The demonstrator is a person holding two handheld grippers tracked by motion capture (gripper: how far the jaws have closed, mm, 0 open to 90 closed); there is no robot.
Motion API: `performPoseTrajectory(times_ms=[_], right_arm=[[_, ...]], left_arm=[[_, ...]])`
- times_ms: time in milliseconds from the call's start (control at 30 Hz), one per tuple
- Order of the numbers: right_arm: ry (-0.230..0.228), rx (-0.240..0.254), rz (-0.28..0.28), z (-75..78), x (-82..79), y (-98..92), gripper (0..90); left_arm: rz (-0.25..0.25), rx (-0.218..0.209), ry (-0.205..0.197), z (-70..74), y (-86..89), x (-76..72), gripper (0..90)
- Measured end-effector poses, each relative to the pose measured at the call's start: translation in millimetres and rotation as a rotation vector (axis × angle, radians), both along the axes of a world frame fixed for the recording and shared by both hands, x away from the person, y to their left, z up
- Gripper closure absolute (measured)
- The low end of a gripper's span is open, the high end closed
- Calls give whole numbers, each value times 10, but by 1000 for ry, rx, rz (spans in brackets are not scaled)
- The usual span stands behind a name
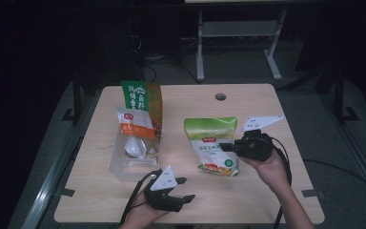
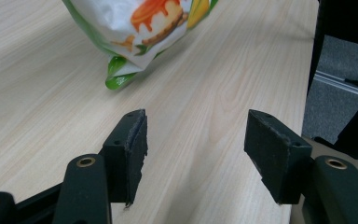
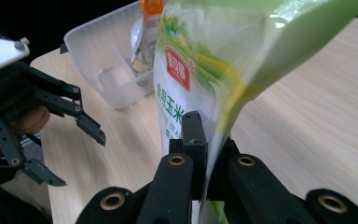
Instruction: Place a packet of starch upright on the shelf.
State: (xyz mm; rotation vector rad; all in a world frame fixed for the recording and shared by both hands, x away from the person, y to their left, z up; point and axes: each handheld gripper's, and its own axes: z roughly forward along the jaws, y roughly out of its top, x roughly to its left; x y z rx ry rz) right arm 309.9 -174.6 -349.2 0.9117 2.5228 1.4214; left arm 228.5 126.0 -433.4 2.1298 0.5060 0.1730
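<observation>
One edge pinch is all the right gripper (image 1: 229, 146) has on the green pouch (image 1: 211, 143) (it could slip); left gripper (image 1: 185, 189) jaws are spread, empty.

High view: fixed above person's side, looks forward and down over whole table (image 1: 267, 102), far off.
Left gripper view: rides low on left gripper (image 2: 196, 154), looks along jaws across tabletop, close; bag (image 2: 144, 28) corner just ahead.
Right gripper view: sits behind right gripper (image 3: 204, 154), very near bag; tray (image 3: 116, 65) beyond, left gripper to its left.
Shared by all: bag, tabletop.
</observation>
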Motion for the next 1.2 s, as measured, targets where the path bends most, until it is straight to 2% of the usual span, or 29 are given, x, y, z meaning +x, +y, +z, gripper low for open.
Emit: performPoseTrajectory(times_ms=[100,233,367,433,467,933,1000,1200], right_arm=[[-10,-5,8,64,2,43,896],[-28,1,39,207,29,195,896],[-36,7,68,290,74,362,897],[-40,6,77,309,85,409,897],[-44,2,96,350,107,511,897],[-43,16,171,541,219,934,897],[-46,25,183,576,253,1038,897],[-54,36,218,639,283,1267,897]], left_arm=[[-5,-1,-10,14,8,-2,387],[-8,-13,-22,42,4,-31,386],[-17,-4,-29,56,7,-53,386],[-14,-13,-24,53,2,-67,386],[-22,-11,-38,56,2,-74,386],[-33,-11,-50,81,9,-116,381],[-30,-15,-41,80,6,-125,381],[-39,-9,-51,65,-12,-134,381]])
